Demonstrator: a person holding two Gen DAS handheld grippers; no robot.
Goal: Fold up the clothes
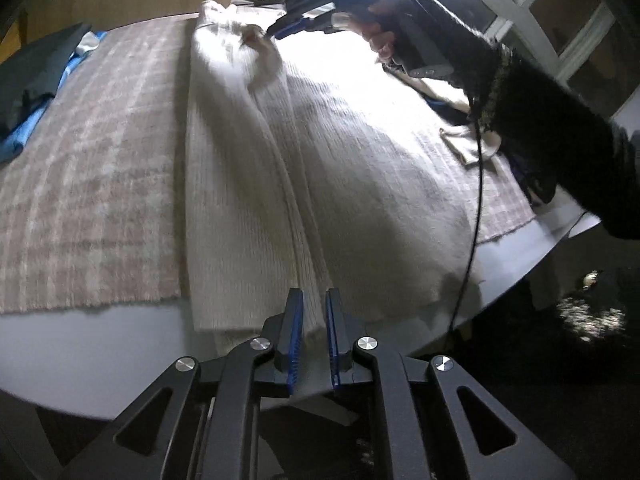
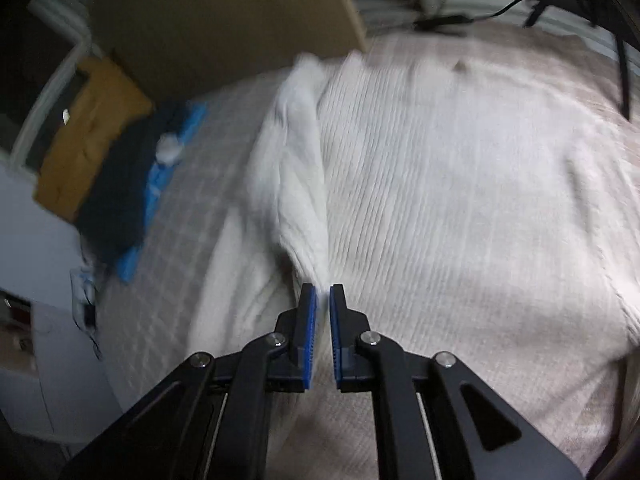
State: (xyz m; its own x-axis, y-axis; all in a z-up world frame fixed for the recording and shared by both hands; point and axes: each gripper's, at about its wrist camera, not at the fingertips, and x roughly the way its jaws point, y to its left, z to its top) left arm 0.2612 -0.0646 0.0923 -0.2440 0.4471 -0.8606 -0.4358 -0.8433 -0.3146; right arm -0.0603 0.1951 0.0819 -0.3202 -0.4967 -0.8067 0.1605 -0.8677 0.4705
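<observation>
Blue rubber pads line both black grippers, and each pair is nearly closed on cloth. The left gripper (image 1: 314,300) sits at the near hem of the cream ribbed knitted sweater (image 1: 340,184) and has a thin bit of the hem pinched between its pads, with only a narrow gap left. The right gripper (image 2: 324,294) is closed just as far, and it pinches a raised fold of the same sweater (image 2: 460,184) at the far end. In the left wrist view you can see that gripper (image 1: 276,31) held by the person's hand (image 1: 384,36) in a dark fuzzy sleeve (image 1: 560,140), biting the cloth up near the top of the sweater.

The sweater lies spread out long on a pink and white checked fuzzy blanket (image 1: 92,152) on the bed. A long strip of it down the left side stands up in a ridge between the two grippers.

My guess is that this is a side fold: the long edge is being lifted to lay over the middle. Both pictures are blurry, so things look to be moving. The next move needs both grippers to travel together, so the edge stays straight and lands flat.

A pile of dark and bright blue clothes (image 2: 132,184) waits at the left side of the blanket.
</observation>
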